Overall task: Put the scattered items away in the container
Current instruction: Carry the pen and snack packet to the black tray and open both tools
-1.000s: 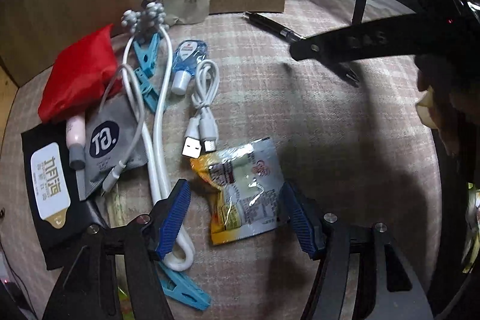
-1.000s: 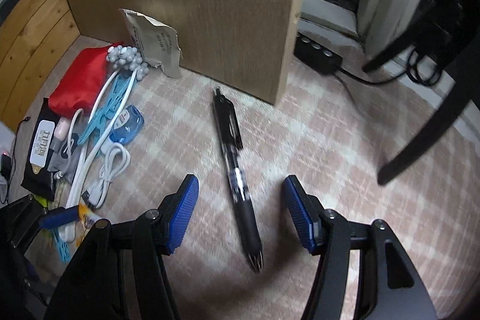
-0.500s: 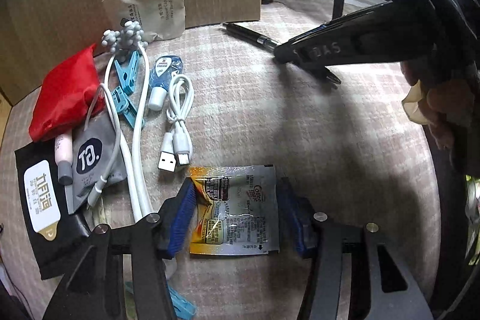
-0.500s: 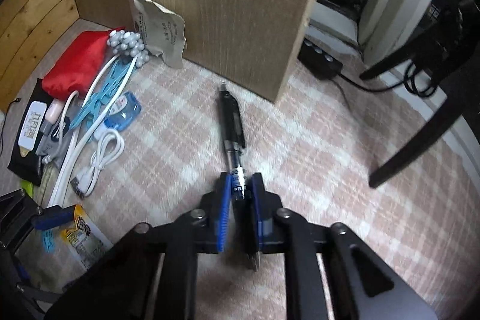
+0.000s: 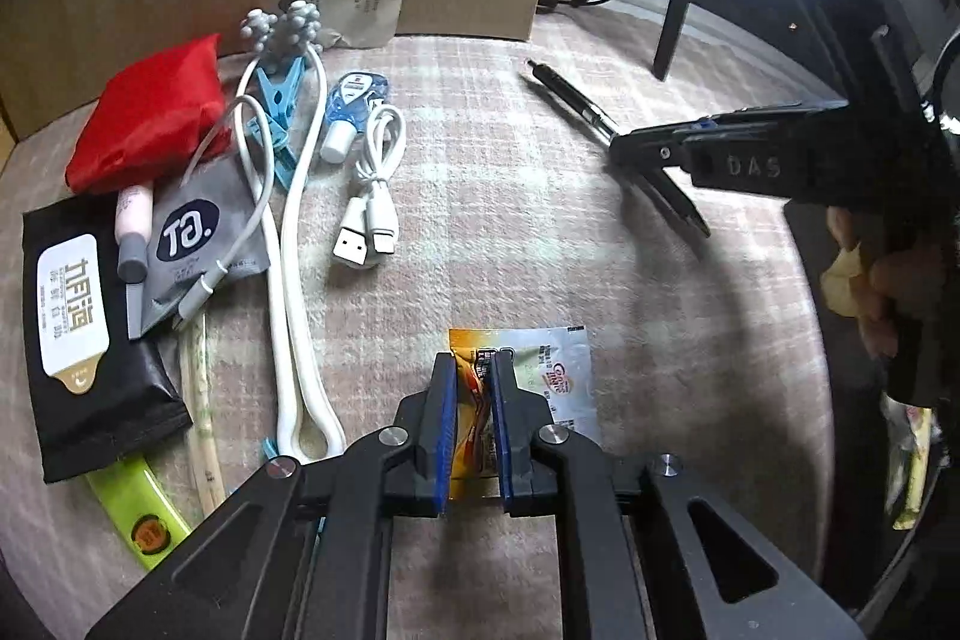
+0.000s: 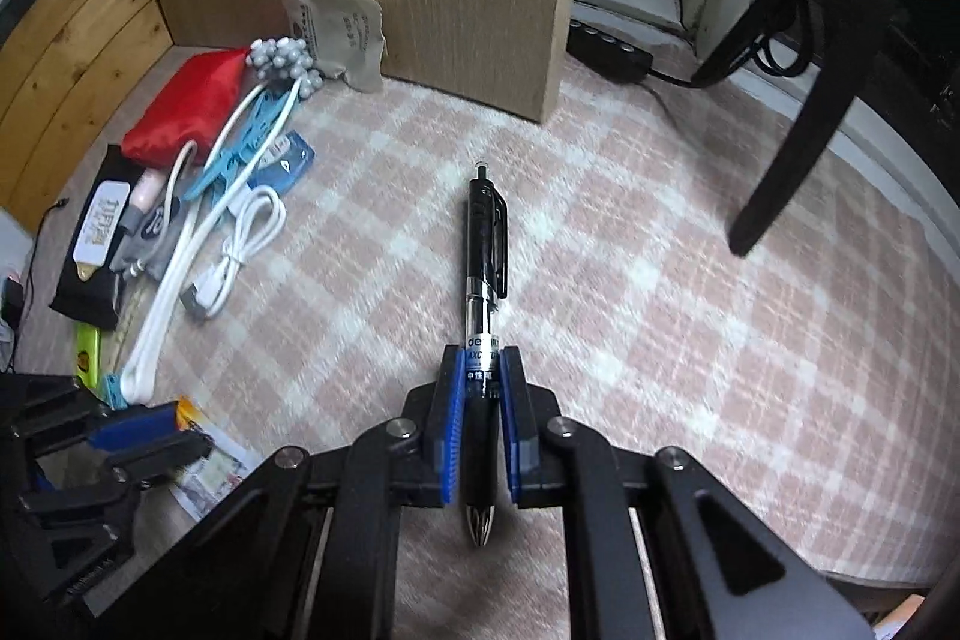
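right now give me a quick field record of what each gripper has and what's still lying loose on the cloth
left gripper: shut on the orange and silver foil sachet, fingers pinching its left part
right gripper: shut on the black click pen, tip pointing back toward the camera
surface: pink checked cloth
loose items: white coiled USB cable, red fabric pouch, black wet-wipe pack, blue clothes pegs
container: cannot tell which it is
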Motion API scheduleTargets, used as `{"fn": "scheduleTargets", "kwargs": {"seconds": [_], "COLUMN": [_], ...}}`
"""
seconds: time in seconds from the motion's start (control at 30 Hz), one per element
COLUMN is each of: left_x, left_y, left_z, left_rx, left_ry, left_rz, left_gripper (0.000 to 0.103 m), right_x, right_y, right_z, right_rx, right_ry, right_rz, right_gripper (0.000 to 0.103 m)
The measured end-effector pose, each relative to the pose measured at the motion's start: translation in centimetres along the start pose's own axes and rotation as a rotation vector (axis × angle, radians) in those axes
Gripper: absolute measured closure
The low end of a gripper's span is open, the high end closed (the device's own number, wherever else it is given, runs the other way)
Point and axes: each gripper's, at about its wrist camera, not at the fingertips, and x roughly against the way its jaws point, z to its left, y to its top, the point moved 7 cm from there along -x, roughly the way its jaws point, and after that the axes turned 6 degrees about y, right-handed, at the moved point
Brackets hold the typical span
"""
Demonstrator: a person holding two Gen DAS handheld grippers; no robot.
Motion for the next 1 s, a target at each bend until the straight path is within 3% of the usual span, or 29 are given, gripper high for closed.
{"fn": "scheduleTargets", "kwargs": {"seconds": [0.2,0.53,0.73,1.0], "left_x": [0.9,8.3,11.6,13.3], "left_y": [0.8,3.3,3.5,1.7], "left_z": [-0.9,-4.9,-10.1,-19.1], "left_rx": [0.017,-0.010,-0.081,-0.241], "left_ry": [-0.045,-0.172,-0.272,-0.385], "left_rz": [-0.031,-0.163,-0.191,-0.168], "left_gripper": [0.093,0.093,0.093,0.093], "right_x": [3.5,13.3,20.3,26.0], "right_y": [0.0,-3.9,-10.8,-23.7], "right_z": [0.5,2.6,-0.8,-9.8], "right_rx": [-0.007,-0.080,-0.194,-0.444], "right_ry": [0.027,0.096,0.055,-0.134], "right_rz": [-0.063,-0.246,-0.357,-0.379], "right_gripper": [0.092,0.092,0.091,0.092]}}
